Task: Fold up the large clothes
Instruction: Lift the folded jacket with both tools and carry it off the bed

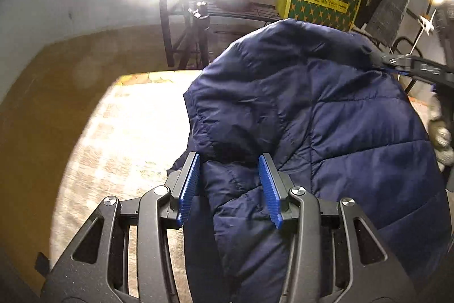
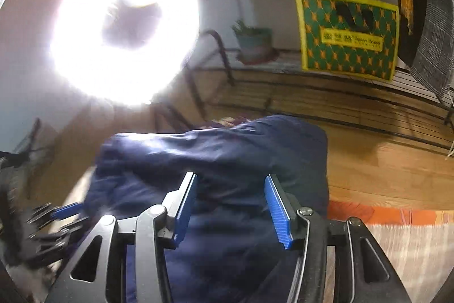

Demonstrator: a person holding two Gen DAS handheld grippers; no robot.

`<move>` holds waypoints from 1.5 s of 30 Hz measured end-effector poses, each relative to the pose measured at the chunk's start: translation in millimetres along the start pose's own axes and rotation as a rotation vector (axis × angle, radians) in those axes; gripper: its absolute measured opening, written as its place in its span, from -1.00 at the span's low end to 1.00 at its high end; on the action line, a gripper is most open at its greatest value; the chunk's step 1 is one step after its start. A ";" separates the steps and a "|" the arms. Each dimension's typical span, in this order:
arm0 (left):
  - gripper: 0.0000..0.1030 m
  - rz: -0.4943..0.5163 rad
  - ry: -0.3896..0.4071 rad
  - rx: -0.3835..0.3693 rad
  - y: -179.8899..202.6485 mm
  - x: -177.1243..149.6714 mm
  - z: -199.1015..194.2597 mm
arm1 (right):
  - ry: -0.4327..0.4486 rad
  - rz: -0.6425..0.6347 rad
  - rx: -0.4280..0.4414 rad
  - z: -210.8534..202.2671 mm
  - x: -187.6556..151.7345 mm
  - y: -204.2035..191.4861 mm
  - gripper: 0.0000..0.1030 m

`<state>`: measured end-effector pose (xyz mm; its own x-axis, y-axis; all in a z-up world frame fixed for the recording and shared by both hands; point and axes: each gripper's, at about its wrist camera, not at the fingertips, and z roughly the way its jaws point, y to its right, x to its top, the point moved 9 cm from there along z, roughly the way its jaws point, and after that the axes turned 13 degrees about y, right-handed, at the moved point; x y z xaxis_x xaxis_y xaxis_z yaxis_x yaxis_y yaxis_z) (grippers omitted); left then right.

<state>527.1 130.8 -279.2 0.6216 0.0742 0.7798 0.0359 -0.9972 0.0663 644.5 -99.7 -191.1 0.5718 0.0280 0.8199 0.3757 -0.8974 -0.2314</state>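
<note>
A navy quilted puffer jacket [image 1: 326,127] lies bunched over a pale rug. My left gripper [image 1: 229,158] has its blue pads wide apart, with a fold of the jacket running between them; nothing is pinched. In the right wrist view the same jacket [image 2: 227,155] fills the lower middle. My right gripper [image 2: 230,178] is also open, with jacket cloth lying between its pads. The right gripper shows at the right edge of the left wrist view [image 1: 420,70], and the left gripper shows blurred at the lower left of the right wrist view [image 2: 56,220].
A bright ring light [image 2: 124,24] on a stand glares at the back. A yellow and green patterned box [image 2: 349,36] and a potted plant [image 2: 252,41] sit on a low metal rack. A wooden floor [image 2: 383,161] borders the rug [image 1: 119,138].
</note>
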 end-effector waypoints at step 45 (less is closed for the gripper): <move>0.09 -0.433 -0.218 -0.389 -19.1 0.5 28.4 | -0.188 0.437 0.384 -59.7 -110.1 10.8 0.25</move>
<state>548.9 149.5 -297.7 0.7613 0.4259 0.4889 0.0583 -0.7960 0.6025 542.1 -138.7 -252.6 0.8382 -0.1981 0.5081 0.2934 -0.6216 -0.7263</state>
